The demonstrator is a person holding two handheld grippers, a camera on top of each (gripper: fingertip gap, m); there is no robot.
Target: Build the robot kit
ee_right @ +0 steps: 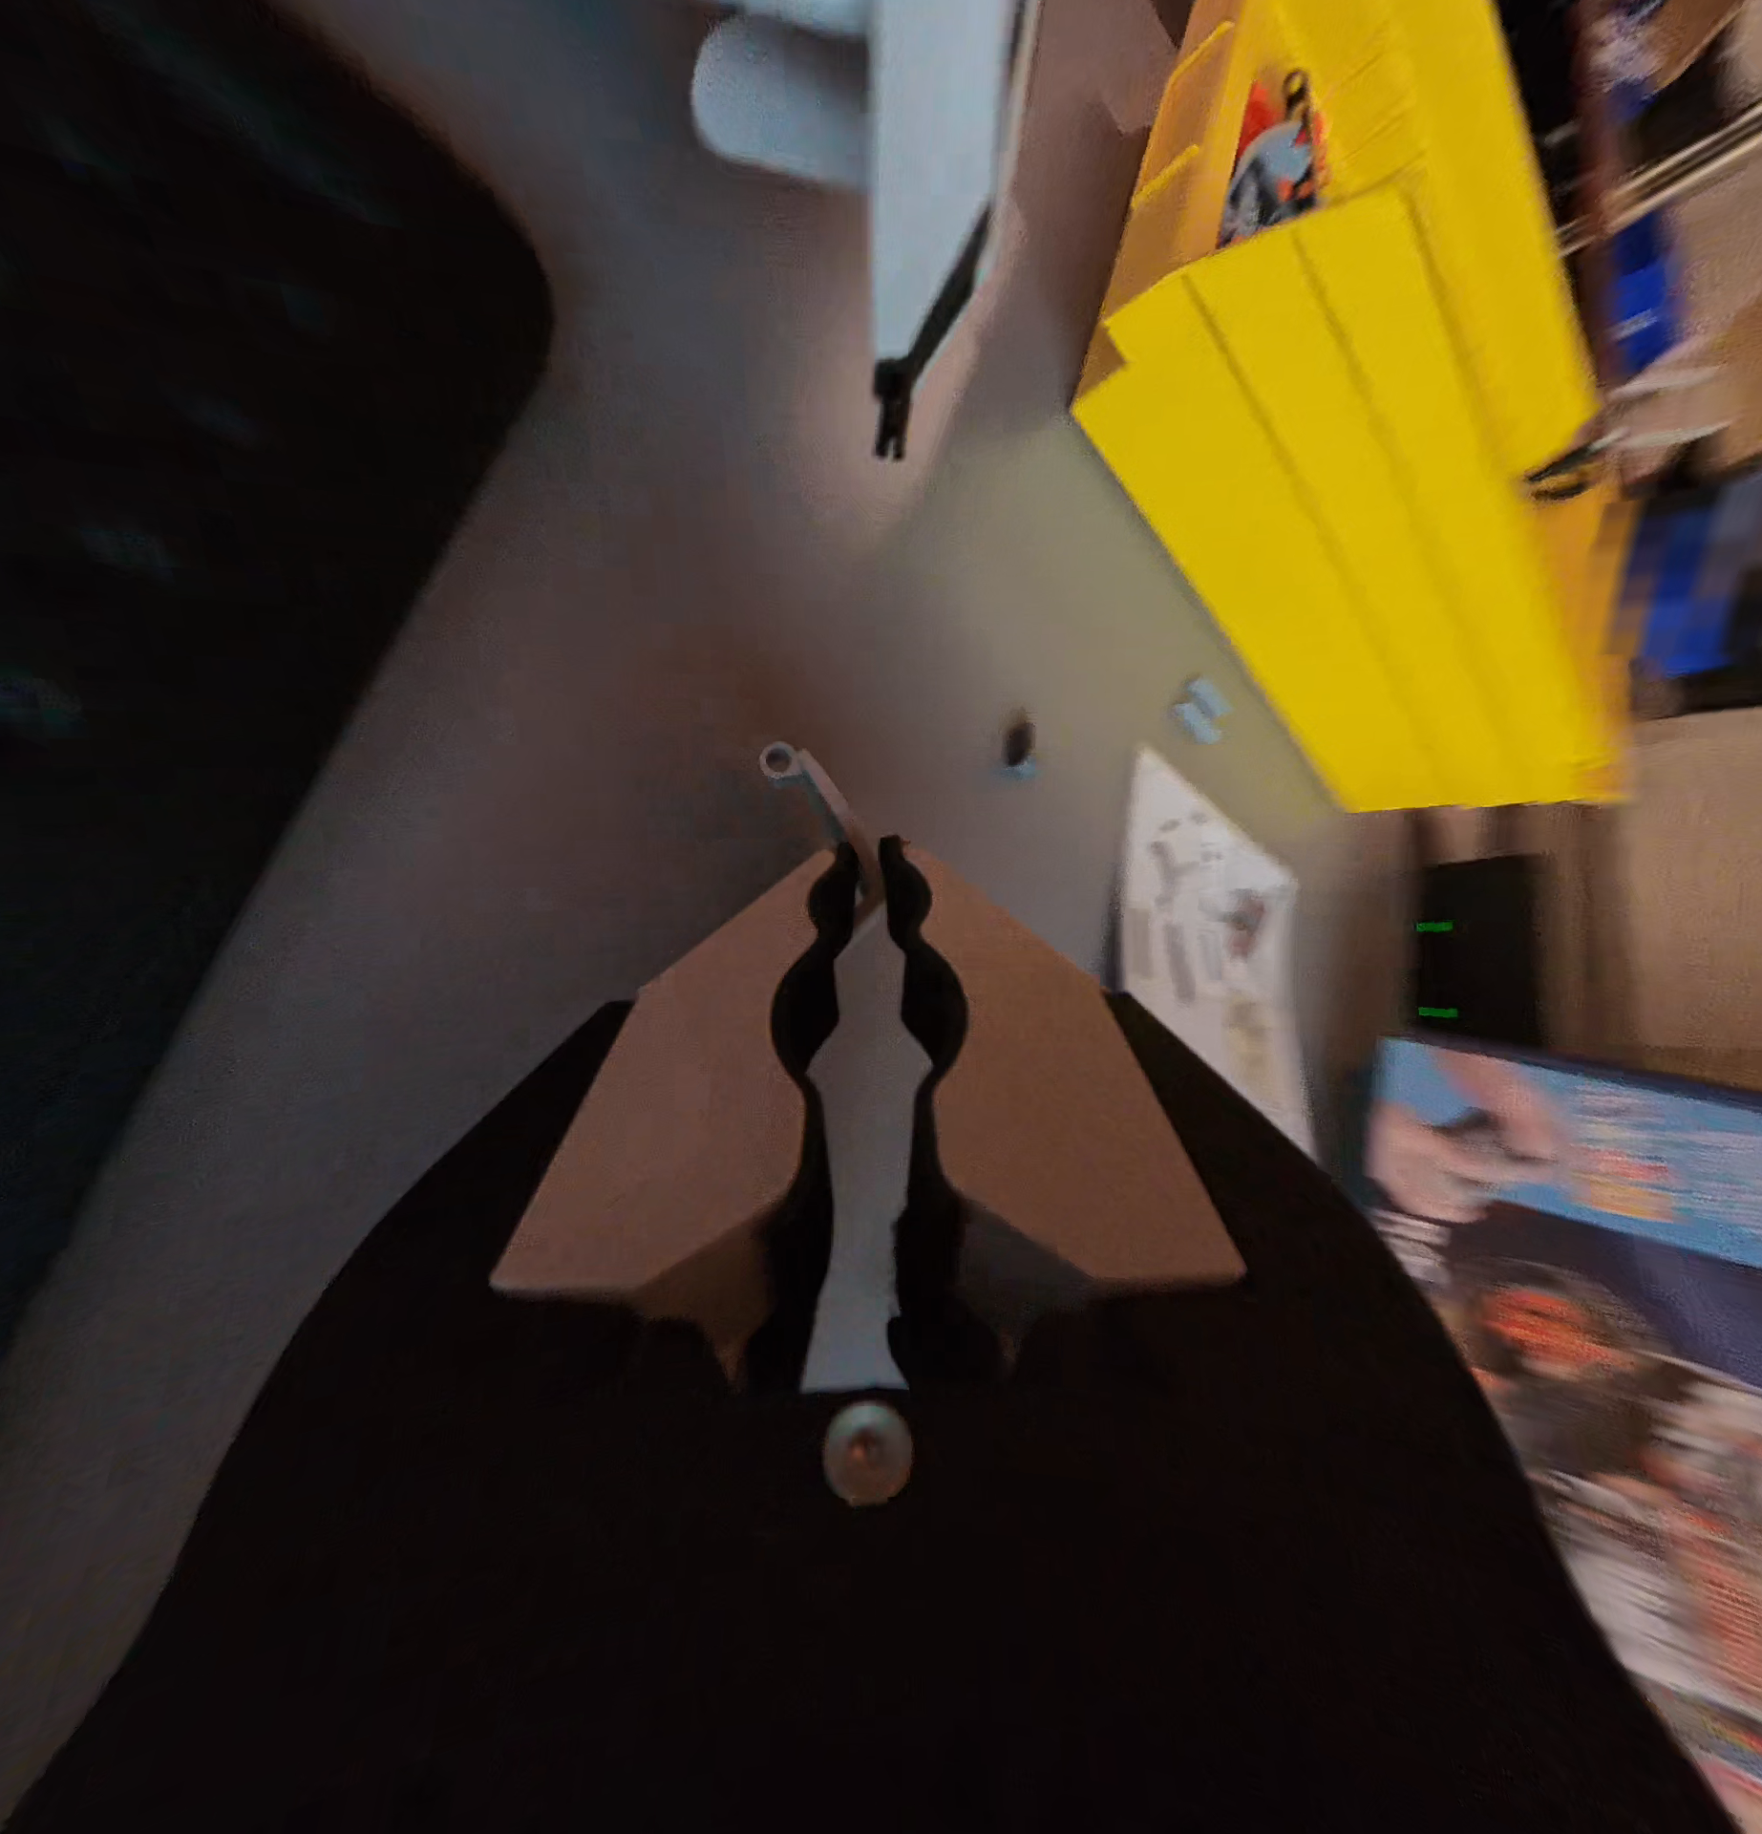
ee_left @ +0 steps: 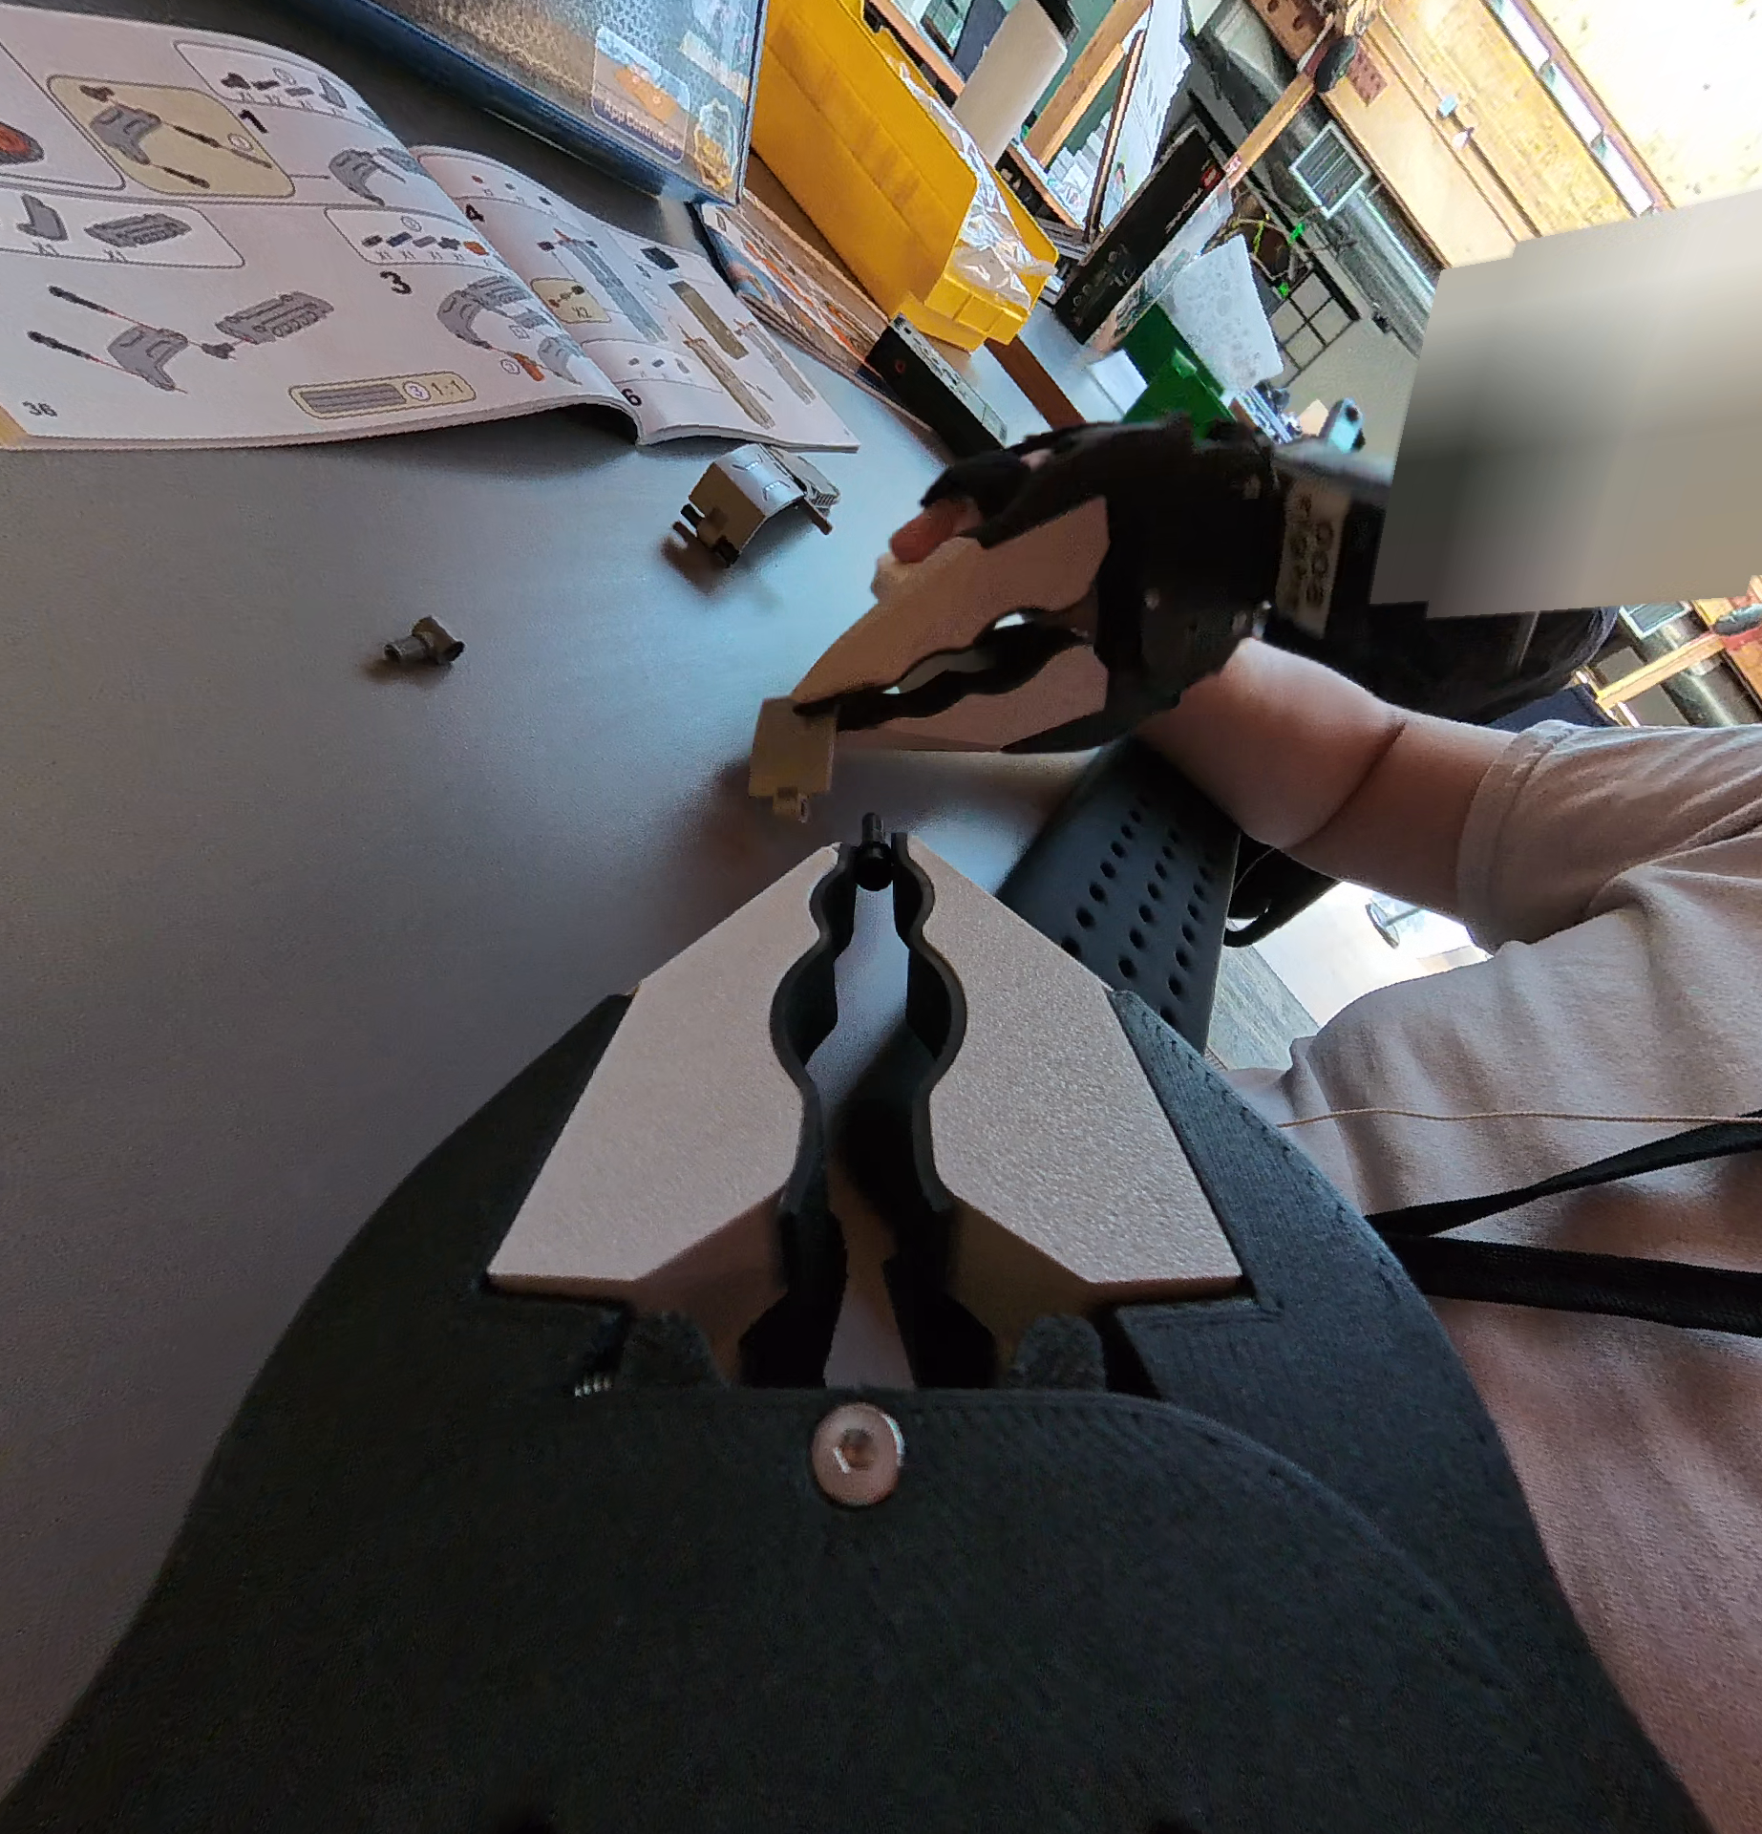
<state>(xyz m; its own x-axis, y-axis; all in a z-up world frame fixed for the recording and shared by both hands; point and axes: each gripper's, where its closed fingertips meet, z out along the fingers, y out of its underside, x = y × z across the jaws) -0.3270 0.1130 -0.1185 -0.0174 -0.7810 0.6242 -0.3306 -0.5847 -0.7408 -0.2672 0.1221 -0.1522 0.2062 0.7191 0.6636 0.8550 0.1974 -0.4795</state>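
We see the left gripper close up, with its two fingers pinching a tiny black pin right at the tips. The pin sticks out a little past the fingertips, above the grey table.

Just past it is the right gripper, held by a hand in a black glove. Its fingers are pinching a flat tan piece. The tan piece hangs near the black pin, but the two are not touching. In the right wrist view the same piece looks pale grey and blurry, poking out from between the gripper's tips.

On the table, a small grey angled part lies alone. Farther back sits a bigger grey and tan built part. Behind that, an open booklet with building pictures lies flat. A yellow bin stands at the far side of the table, next to a dark blue box. We also see the person's arm in a light sleeve on the right.
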